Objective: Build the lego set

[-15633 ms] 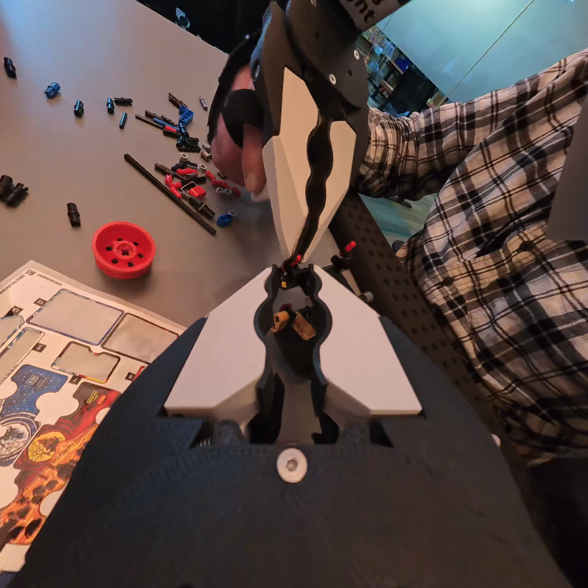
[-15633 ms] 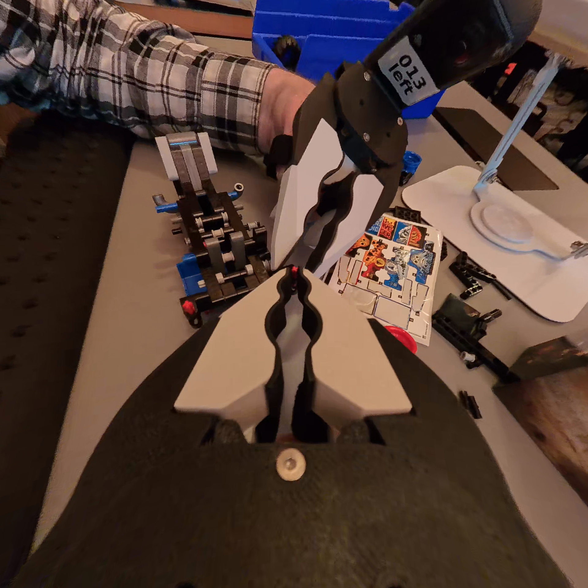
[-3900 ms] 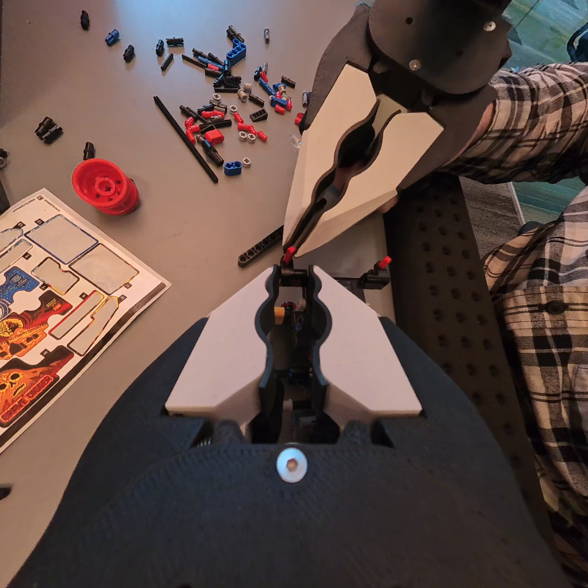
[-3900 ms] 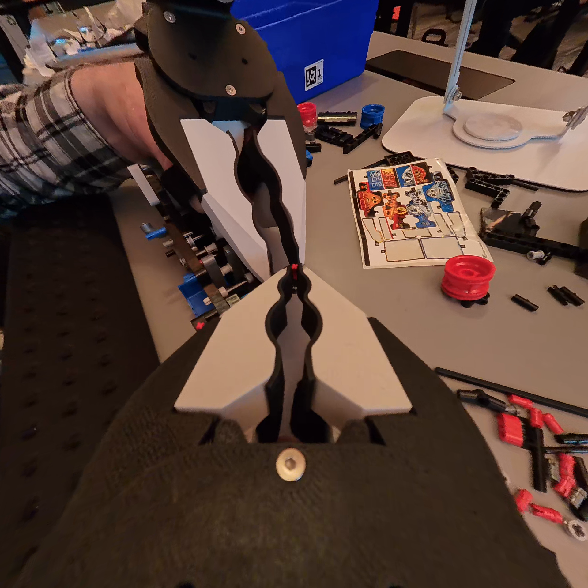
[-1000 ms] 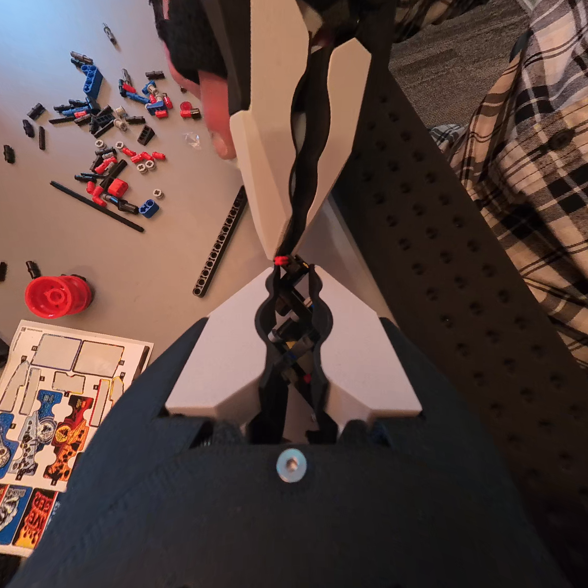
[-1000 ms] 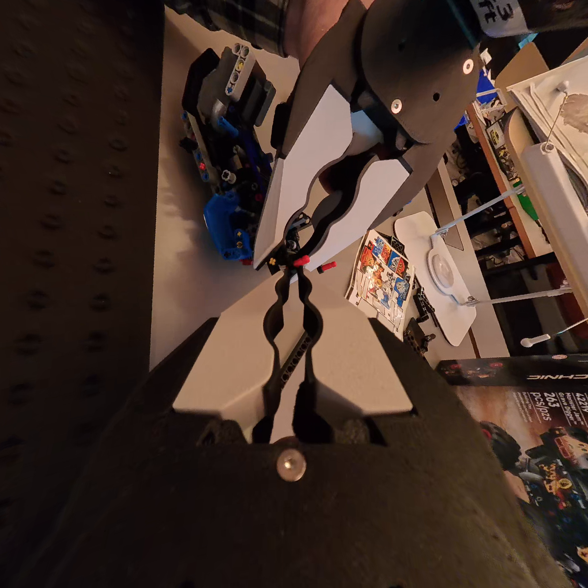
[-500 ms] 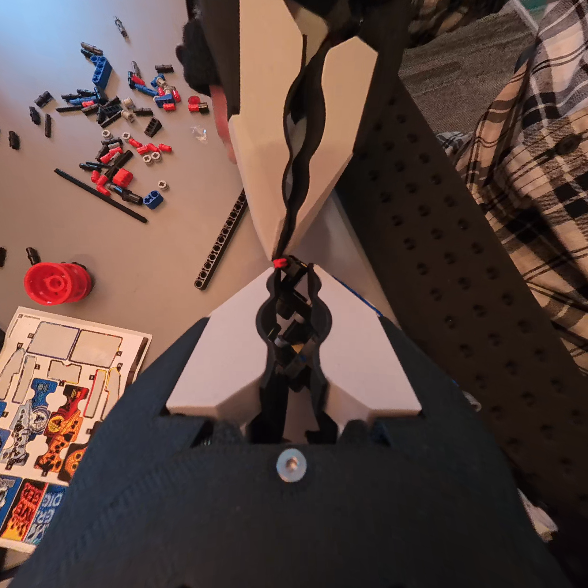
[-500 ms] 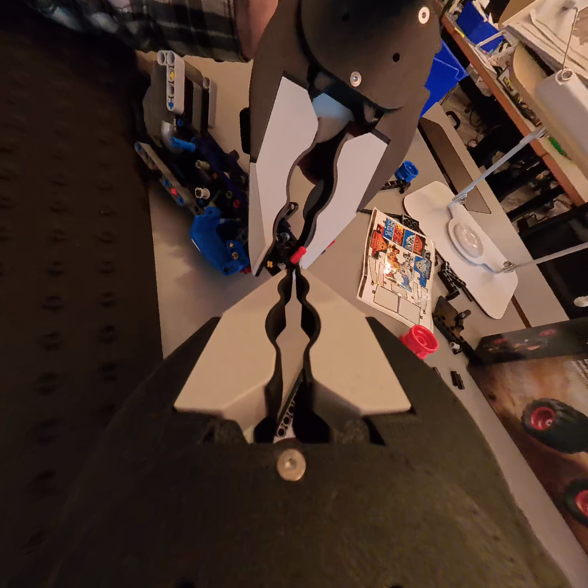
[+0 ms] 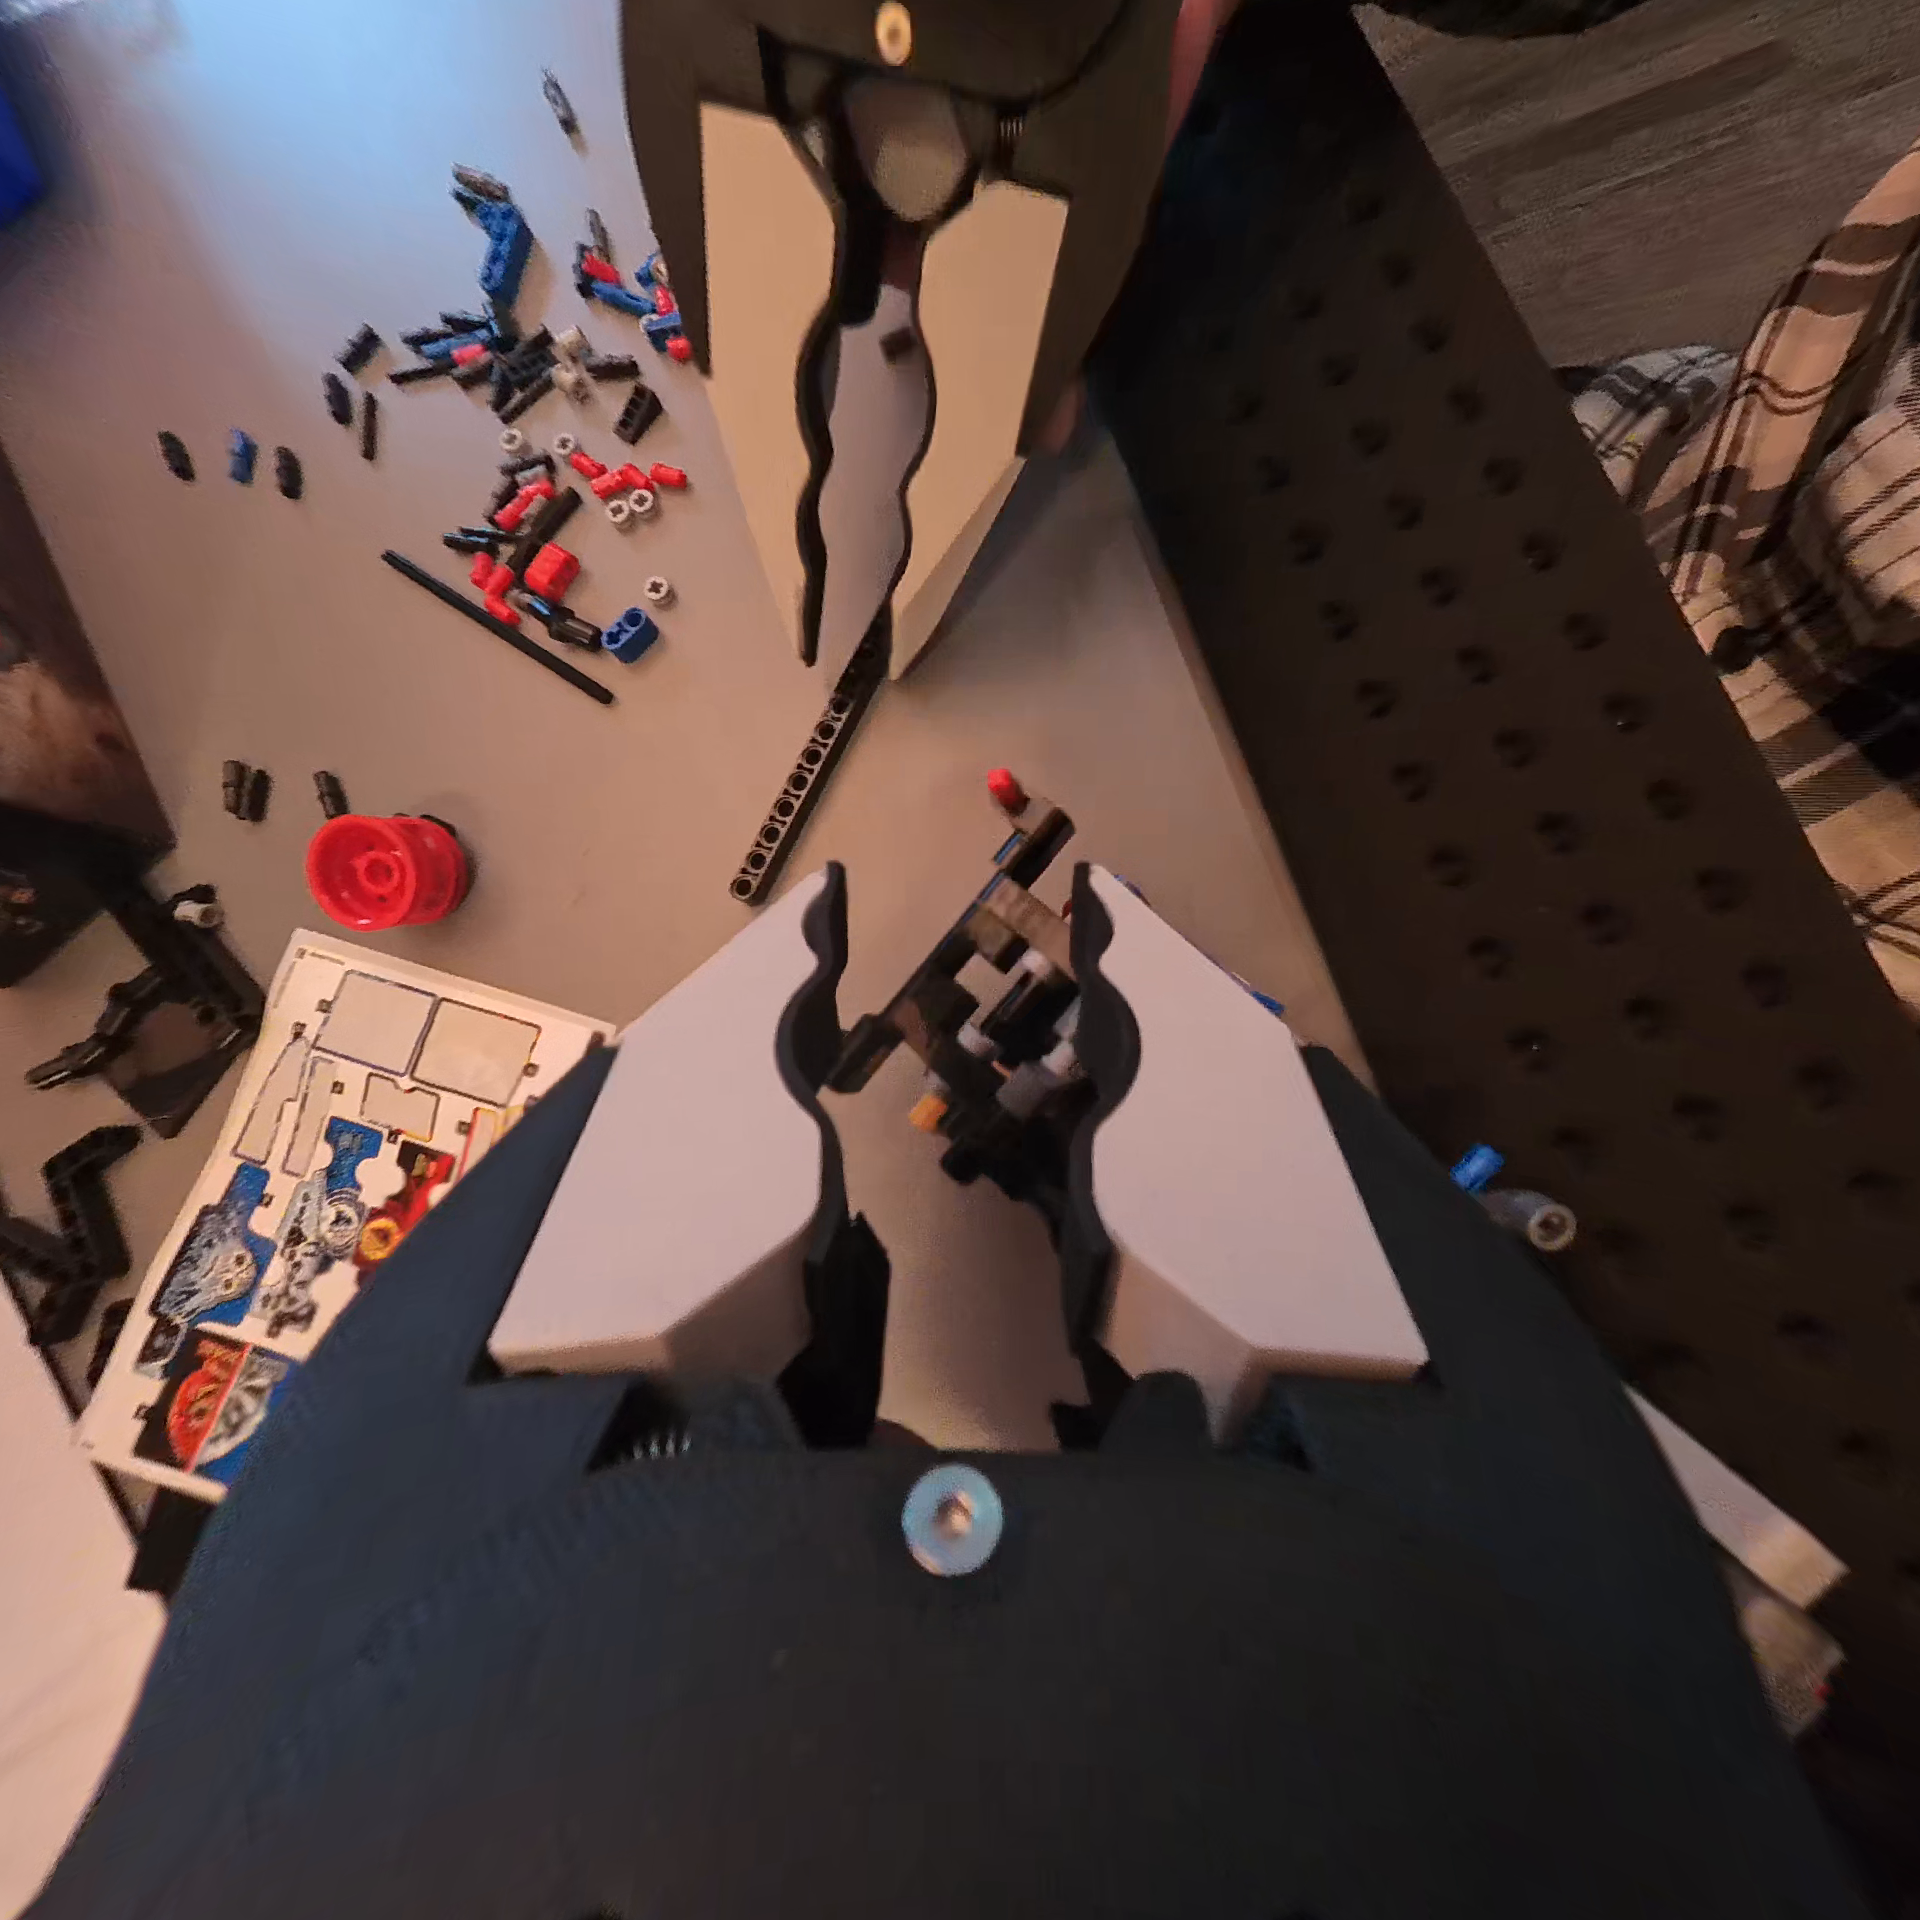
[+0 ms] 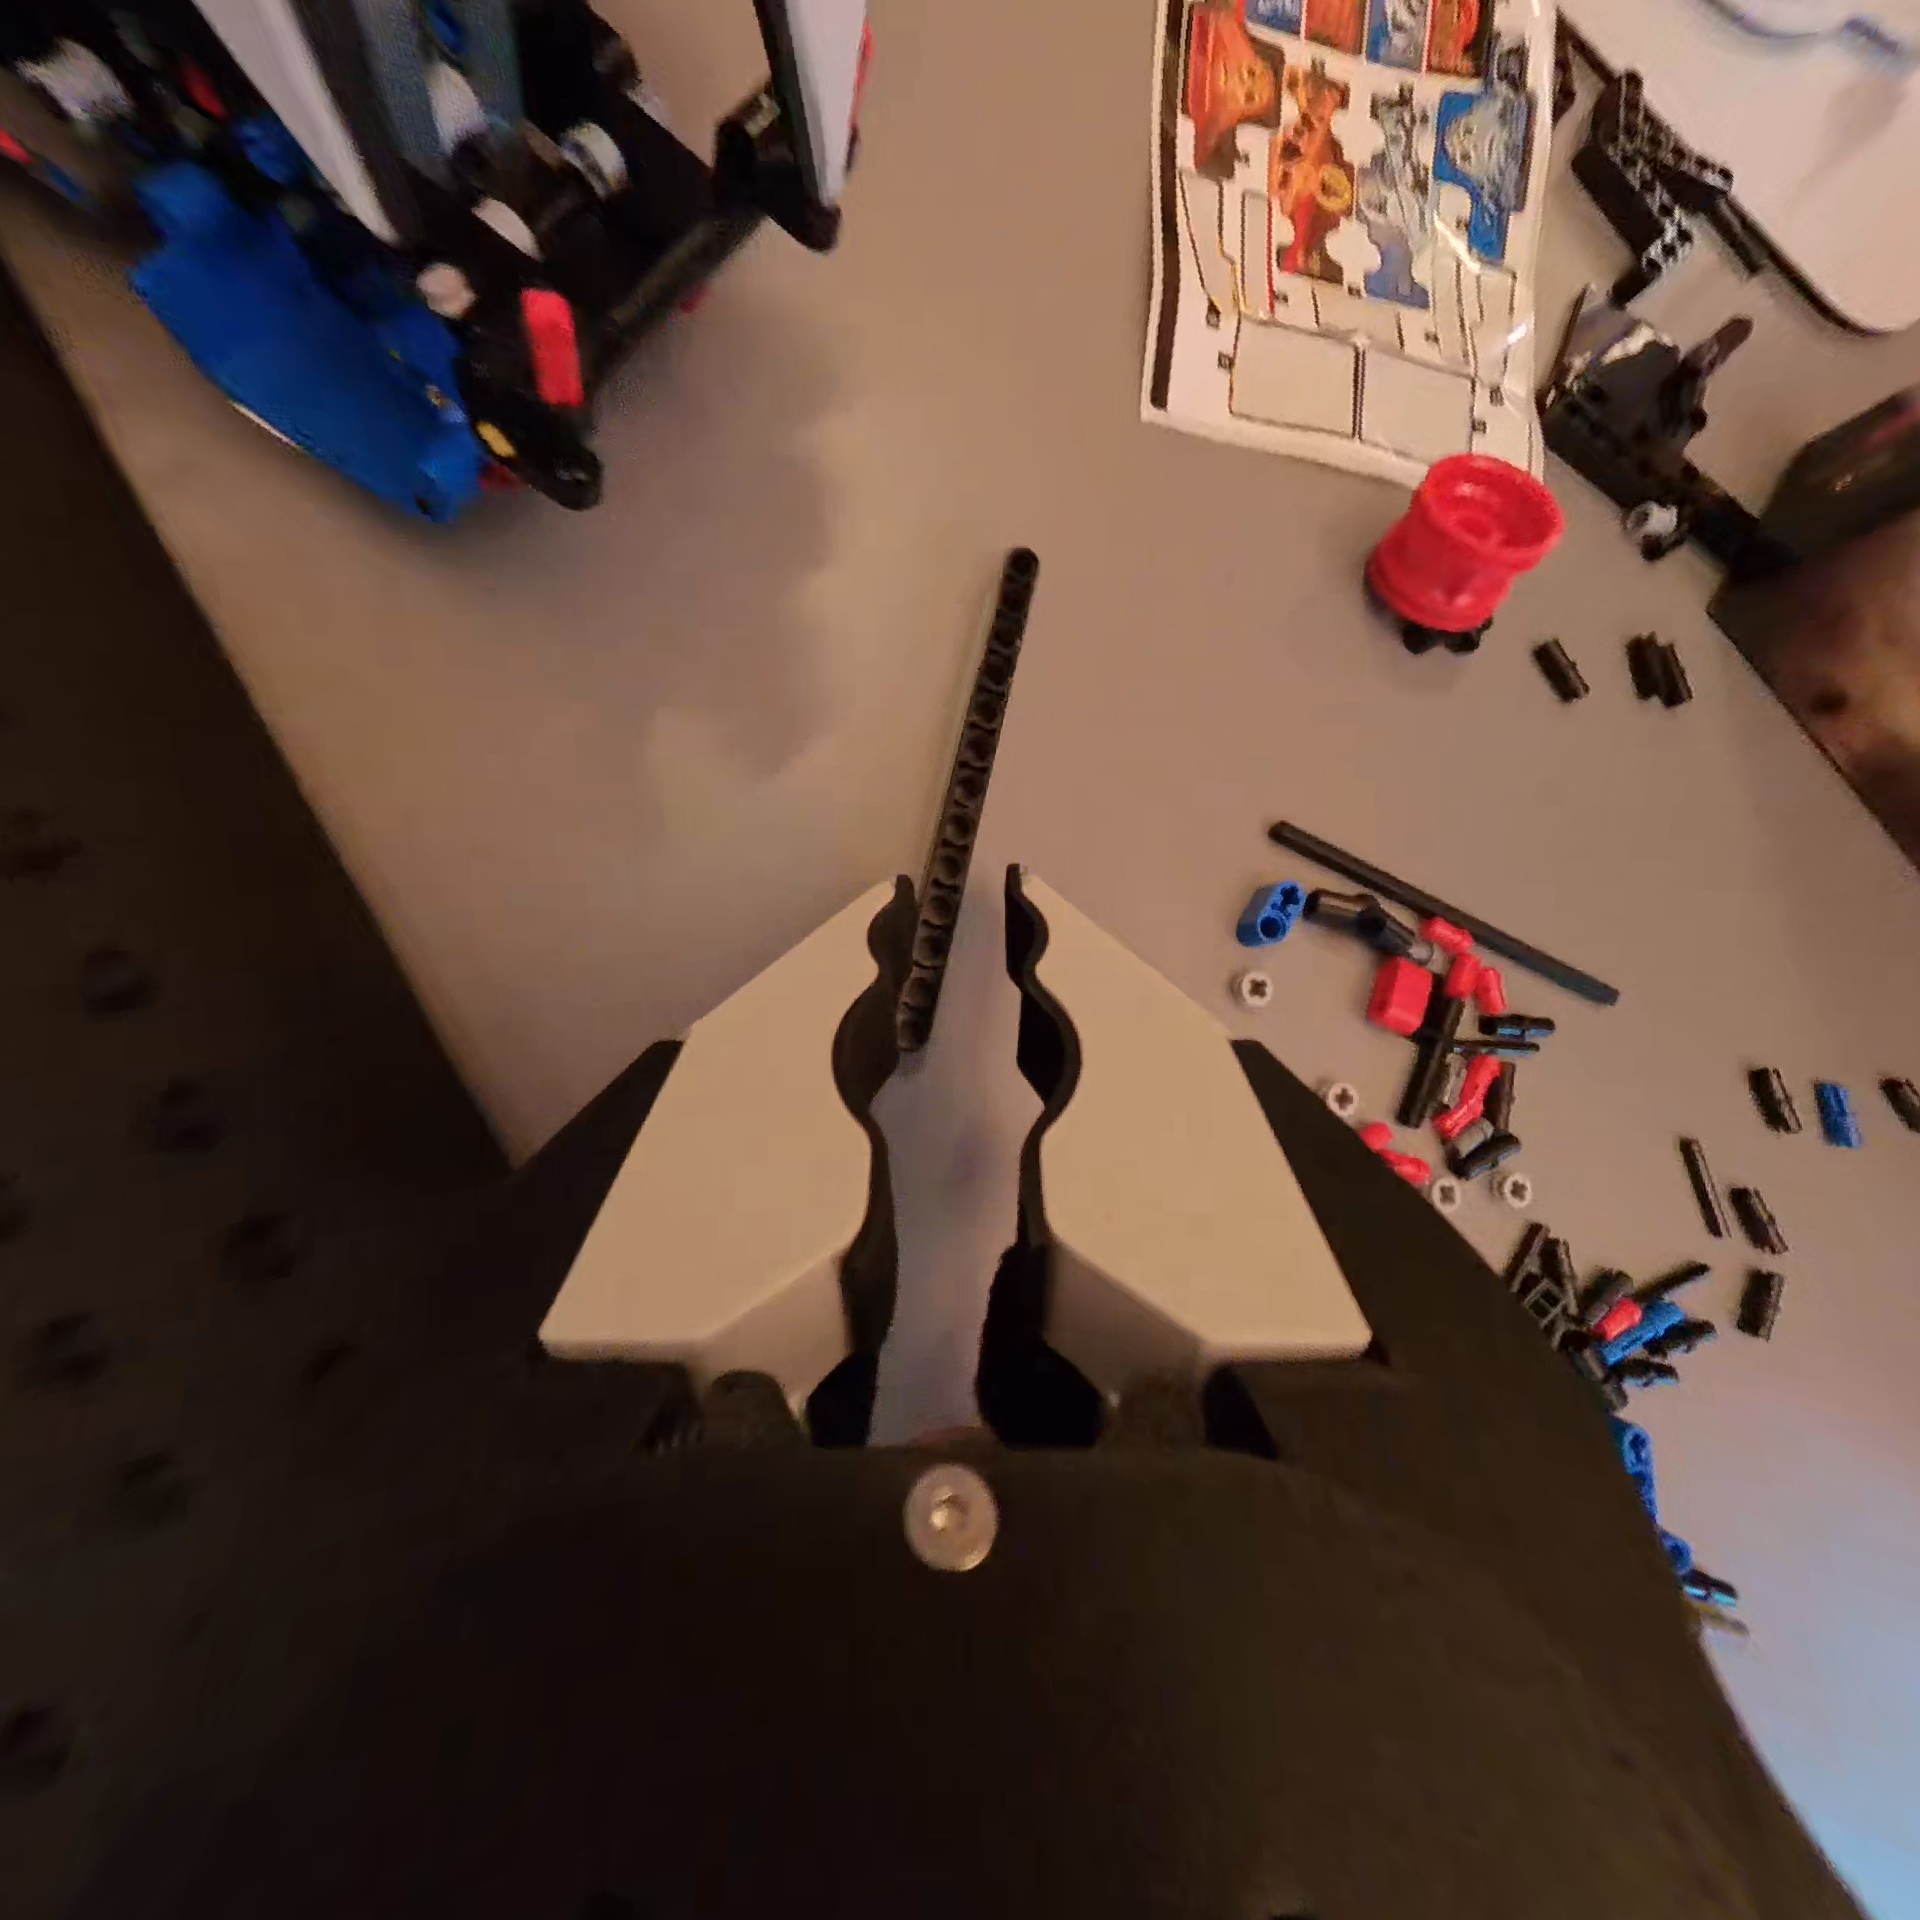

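Since half a second ago both grippers are no longer tip to tip at the red pin: they have parted and both sets of tongs have spread. The left gripper point(image 9: 954, 883) is hovering with its jaws wide apart over the part-built lego model point(image 9: 997, 1023), a black, blue and grey chassis that is now resting on the grey table point(image 9: 260, 260) close to the black perforated mat point(image 9: 1538, 727) along its edge; whether the fingers are still touching the model, I cannot tell. A red pin point(image 9: 1001, 787) is sticking out of the model's far end. The right gripper point(image 10: 956, 883) is pointing down at the table with its jaws moderately spread and gripping nothing; the long black holed beam point(image 10: 977, 769) is lying flat on the table, its near end sitting between the two fingertips, closer to the left one. In the right wrist view the model point(image 10: 343, 312) is showing at upper left, blurred. A red wheel hub point(image 9: 379, 868) is standing near the sticker sheet point(image 9: 343, 1143), and a scatter of small red, blue and black loose pieces point(image 9: 540, 499) is lying beyond the beam, well apart from the model. A plaid sleeve point(image 9: 1787, 468) is showing at the right edge.
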`<state>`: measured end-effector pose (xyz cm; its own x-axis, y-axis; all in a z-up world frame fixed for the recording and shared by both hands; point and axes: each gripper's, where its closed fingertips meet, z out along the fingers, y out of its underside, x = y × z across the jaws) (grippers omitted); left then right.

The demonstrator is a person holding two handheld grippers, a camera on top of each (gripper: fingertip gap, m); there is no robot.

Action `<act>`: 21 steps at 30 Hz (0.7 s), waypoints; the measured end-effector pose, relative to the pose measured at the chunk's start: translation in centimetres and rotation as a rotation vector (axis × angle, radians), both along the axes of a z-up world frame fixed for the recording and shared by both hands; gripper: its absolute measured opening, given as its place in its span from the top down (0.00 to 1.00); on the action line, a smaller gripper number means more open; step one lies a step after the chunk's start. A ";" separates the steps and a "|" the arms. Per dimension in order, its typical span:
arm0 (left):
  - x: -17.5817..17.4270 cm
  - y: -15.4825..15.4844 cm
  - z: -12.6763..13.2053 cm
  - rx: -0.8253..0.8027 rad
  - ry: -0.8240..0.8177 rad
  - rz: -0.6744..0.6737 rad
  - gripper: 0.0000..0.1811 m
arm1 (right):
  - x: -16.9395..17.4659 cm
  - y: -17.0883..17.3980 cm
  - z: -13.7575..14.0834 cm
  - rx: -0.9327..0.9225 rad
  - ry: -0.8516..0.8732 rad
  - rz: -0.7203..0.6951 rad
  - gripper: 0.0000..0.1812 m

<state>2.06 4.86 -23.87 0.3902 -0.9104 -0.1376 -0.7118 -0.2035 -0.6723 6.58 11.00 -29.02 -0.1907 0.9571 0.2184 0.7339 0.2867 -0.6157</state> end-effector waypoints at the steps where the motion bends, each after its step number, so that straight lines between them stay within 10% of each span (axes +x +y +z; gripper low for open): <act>1: -0.1 0.0 0.4 0.014 -0.009 0.006 0.76 | 0.1 0.1 -0.3 -0.002 -0.013 -0.010 0.95; 21: -4.5 3.5 2.7 0.152 -0.071 0.156 0.81 | -3.5 -0.9 6.0 -0.083 0.216 0.036 0.97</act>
